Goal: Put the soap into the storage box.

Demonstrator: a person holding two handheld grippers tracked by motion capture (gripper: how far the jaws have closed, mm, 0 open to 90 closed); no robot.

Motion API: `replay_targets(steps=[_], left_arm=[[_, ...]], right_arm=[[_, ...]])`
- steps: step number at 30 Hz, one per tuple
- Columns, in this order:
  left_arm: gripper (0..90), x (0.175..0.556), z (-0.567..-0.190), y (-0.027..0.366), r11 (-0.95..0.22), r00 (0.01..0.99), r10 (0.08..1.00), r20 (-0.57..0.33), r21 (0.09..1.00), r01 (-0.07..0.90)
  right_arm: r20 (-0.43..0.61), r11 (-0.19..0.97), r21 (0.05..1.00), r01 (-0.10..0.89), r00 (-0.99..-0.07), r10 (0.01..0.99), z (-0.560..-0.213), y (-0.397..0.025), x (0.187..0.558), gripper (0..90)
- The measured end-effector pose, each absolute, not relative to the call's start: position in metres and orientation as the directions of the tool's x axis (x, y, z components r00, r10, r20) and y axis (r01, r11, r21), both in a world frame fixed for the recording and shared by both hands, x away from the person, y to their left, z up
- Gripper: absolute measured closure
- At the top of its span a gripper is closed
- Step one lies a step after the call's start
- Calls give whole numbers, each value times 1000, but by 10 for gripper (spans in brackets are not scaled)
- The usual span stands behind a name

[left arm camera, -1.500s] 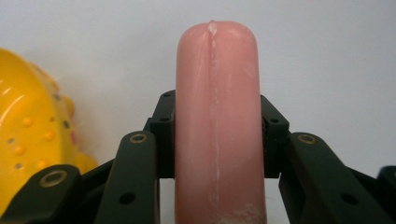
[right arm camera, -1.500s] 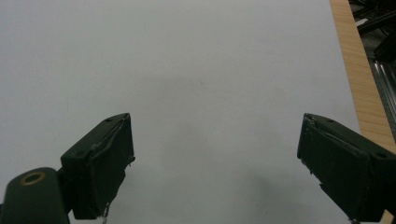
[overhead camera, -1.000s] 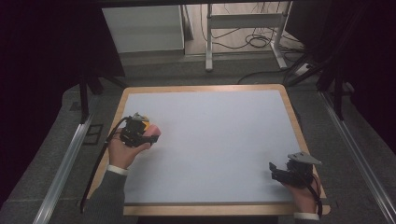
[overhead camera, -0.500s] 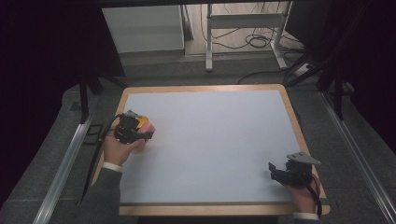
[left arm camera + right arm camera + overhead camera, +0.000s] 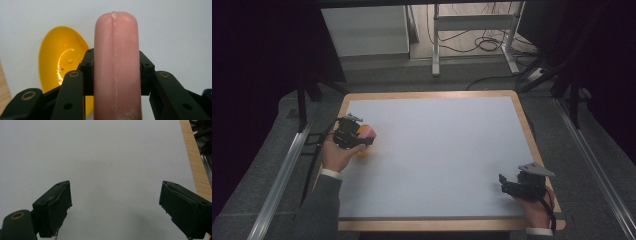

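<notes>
Clearly the left gripper (image 5: pixel 116 75) is clamped across a pink toy sausage (image 5: pixel 116 50), its two black jaws pressing the flanks about midway along the part that shows, with the rounded tip standing out past them toward 12 o'clock in the left gripper view. A pale mould seam runs down the sausage's length and the surface has a dull waxy sheen, so I judge it a light, hollow or soft plastic piece: easy to carry, slightly slick, and likely to give a little under pressure. The grip looks sound because the jaws meet the straight sides squarely; a hold nearer the domed tip would tend to squeeze it out.

Behind it, at about 9 o'clock from the sausage, a yellow plastic bowl (image 5: pixel 62 57) lies on the white table top (image 5: pixel 442 150). It appears thin and glossy, light enough to skid if nudged, and best taken by the rim. Whether the sausage touches it I cannot tell.

From the high view, the left gripper (image 5: pixel 352 135) sits near the table's left edge at roughly 9 o'clock, the pink and yellow pieces just beside it. The right gripper (image 5: pixel 522 182) rests near the corner at 5 o'clock, well apart, and its own view shows the jaws spread wide with nothing between them, bare table beneath.
</notes>
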State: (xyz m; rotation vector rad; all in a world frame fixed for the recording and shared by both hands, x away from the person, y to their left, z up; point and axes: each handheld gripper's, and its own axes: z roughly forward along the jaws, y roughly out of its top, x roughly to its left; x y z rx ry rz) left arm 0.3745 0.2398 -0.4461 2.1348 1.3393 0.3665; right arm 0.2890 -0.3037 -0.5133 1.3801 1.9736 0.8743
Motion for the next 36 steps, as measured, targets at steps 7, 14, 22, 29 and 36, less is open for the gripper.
replay_targets(steps=[7,14,22,29,36], left_arm=[[599,382,-446,251,-296,430,898,-88,603,741],[599,392,-452,263,-272,398,913,-93,589,761],[599,400,-464,269,-250,370,923,-102,570,782],[598,406,-478,270,-241,357,927,-117,546,803],[583,404,-476,270,-230,353,929,-113,569,789]], right_arm=[[-82,249,779,575,-301,950,-512,-305,288,104],[-83,251,778,576,-301,950,-513,-305,289,104],[-84,253,775,579,-302,950,-514,-304,289,104],[-87,256,772,581,-302,949,-515,-305,290,104],[-86,255,770,585,-301,950,-516,-304,290,104]])
